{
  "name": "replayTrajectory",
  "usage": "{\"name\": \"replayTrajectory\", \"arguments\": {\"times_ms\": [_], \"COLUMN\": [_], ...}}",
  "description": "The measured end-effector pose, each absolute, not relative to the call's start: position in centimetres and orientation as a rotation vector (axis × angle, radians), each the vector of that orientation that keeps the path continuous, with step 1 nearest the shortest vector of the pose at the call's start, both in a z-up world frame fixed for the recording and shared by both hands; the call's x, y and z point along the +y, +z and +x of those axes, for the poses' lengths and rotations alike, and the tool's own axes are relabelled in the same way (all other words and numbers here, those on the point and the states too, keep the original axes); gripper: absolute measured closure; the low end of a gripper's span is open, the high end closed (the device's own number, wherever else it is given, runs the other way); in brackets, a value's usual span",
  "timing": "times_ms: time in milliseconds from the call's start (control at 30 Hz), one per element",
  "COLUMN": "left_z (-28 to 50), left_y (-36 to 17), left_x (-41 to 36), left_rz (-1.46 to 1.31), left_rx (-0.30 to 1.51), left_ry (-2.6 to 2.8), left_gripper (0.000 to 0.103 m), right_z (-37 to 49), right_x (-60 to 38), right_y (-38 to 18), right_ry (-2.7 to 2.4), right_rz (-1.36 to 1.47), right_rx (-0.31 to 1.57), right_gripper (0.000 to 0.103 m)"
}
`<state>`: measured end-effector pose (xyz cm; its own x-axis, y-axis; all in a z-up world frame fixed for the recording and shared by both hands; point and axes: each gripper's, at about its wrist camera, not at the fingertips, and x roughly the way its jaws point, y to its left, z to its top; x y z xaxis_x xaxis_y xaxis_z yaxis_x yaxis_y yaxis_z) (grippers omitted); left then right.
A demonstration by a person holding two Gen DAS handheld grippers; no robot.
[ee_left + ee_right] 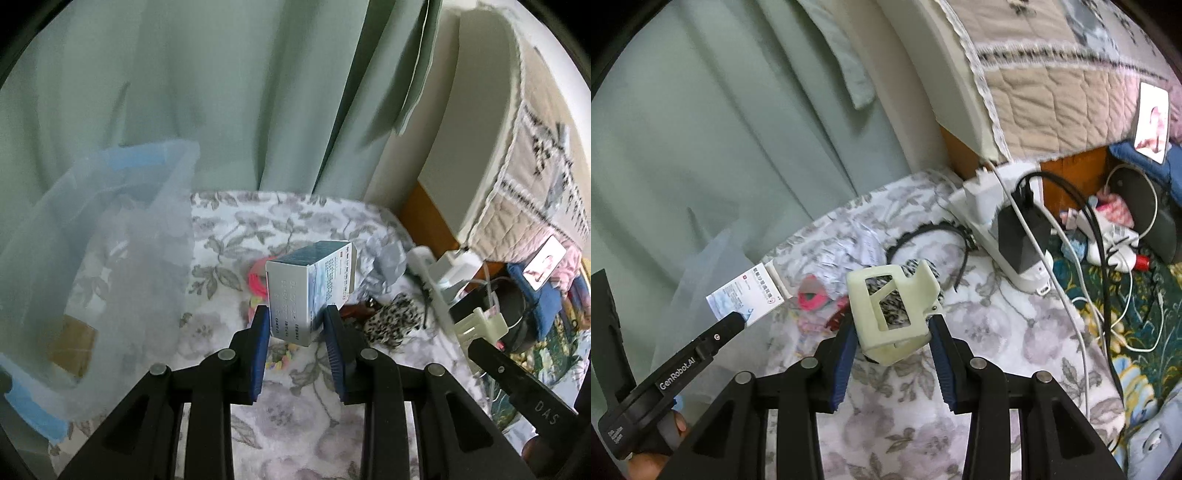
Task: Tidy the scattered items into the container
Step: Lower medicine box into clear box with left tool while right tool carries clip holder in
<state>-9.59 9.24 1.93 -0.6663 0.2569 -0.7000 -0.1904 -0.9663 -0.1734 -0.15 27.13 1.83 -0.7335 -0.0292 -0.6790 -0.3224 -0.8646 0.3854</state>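
Above the floral bedspread (295,406), both grippers carry a load clear of the clutter, which fits a lift meant to pass over the items still lying there. At 12 o'clock from the left gripper (297,325), its 2 blue fingers (258,343) are pinching a small white-and-blue carton (310,284) by its lower end, so the box stands up out of the grip and most of it stays free to go in first. The clear plastic container (92,258), with a blue rim, sits at about 9 o'clock from that carton, near but not under it; I judge the carry has yet to swing that way. The right gripper (892,332) clamps a pale cream plastic clip (894,314) across its frame, the open windows of the clip facing the camera. Beneath and around the loads, a pink ring (256,280), a leopard-print piece (391,321), a black headband (934,236) and some crumpled paper (857,251) still lie scattered. A white power strip (1001,229) lies at 1 o'clock from the clip; its cables could snag a low sweep.
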Motion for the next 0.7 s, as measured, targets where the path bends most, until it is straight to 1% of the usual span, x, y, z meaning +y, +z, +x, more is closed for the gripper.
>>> {"name": "replayTrajectory", "arguments": {"times_ms": [367, 700], "left_z": [-6.1, -3.7], "left_y": [7.7, 11.6], "left_x": [5.7, 1.1], "left_rz": [-0.890, -0.716], "left_rx": [-0.239, -0.354], "left_ry": [2.714, 2.782], "left_gripper": [0.072, 0.072], "right_z": [1.1, 2.1], "right_x": [25.0, 22.3], "right_y": [6.6, 10.7], "right_ry": [2.766, 2.852], "right_rz": [-0.914, -0.803], "right_rx": [0.660, 0.591], "right_gripper": [0.061, 0.061]}}
